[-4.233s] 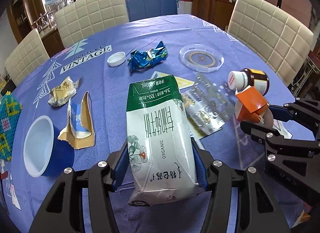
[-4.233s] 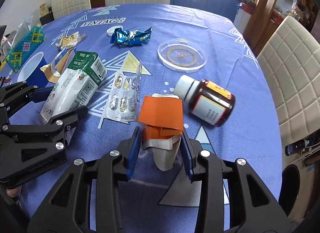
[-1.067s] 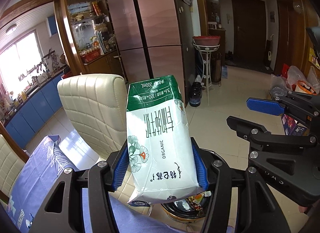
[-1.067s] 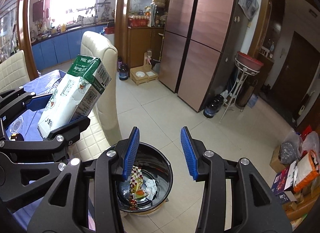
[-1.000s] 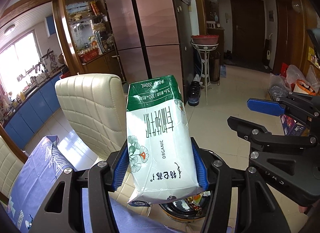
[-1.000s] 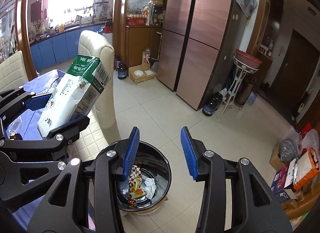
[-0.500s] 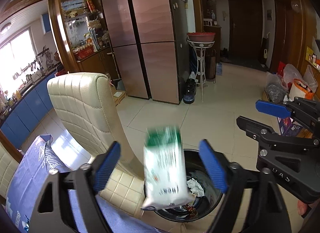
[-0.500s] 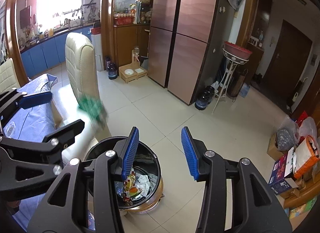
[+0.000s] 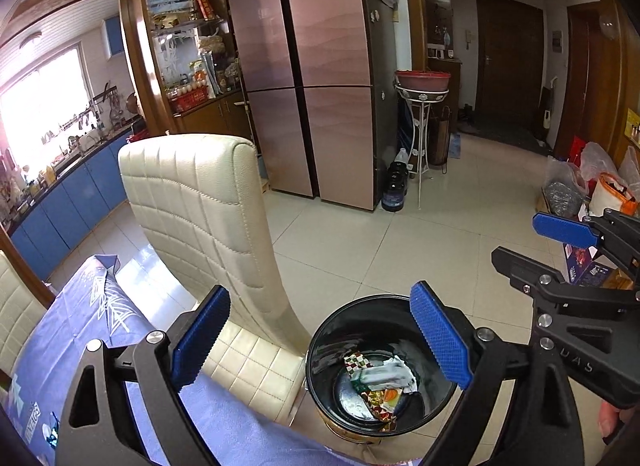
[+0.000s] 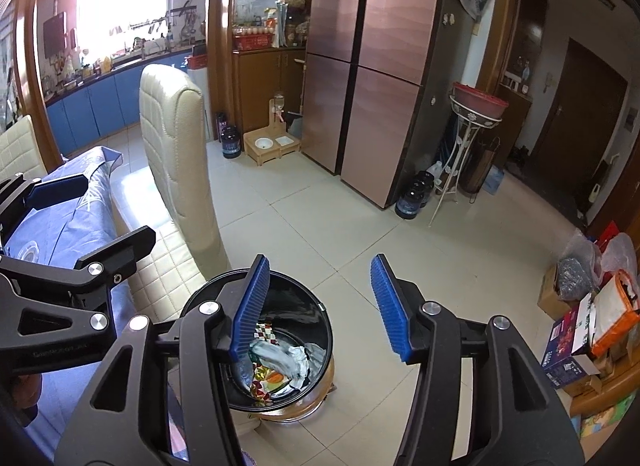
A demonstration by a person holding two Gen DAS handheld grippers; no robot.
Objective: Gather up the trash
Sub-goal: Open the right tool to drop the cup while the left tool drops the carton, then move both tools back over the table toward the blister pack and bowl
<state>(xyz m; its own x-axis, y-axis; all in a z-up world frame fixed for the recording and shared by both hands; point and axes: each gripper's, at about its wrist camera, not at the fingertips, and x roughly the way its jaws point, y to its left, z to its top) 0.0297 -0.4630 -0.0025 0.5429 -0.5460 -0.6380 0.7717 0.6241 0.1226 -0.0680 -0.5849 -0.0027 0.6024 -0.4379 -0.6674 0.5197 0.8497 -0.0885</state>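
Note:
A round black trash bin (image 9: 320,346) (image 10: 320,330) stands on the tiled floor beside the table. Inside it lie the green-and-white milk carton (image 9: 382,376) (image 10: 276,356) and other wrappers. My left gripper (image 9: 320,338) hangs above the bin with its jaws wide and still opening, nothing between them. My right gripper (image 10: 318,306) is also over the bin, its jaws opening and empty. Each gripper shows at the edge of the other's view.
A cream padded chair (image 9: 200,209) (image 10: 176,161) stands between the bin and the blue-clothed table (image 9: 60,346) (image 10: 48,225). A copper fridge (image 9: 320,73), a plant stand (image 9: 422,121) and bags and boxes (image 10: 592,306) on the right line the tiled floor.
My left gripper let go of the milk carton, which fell into the bin. Its jaws spread wide. The right jaws widened too. Both views swung slightly toward the bin.

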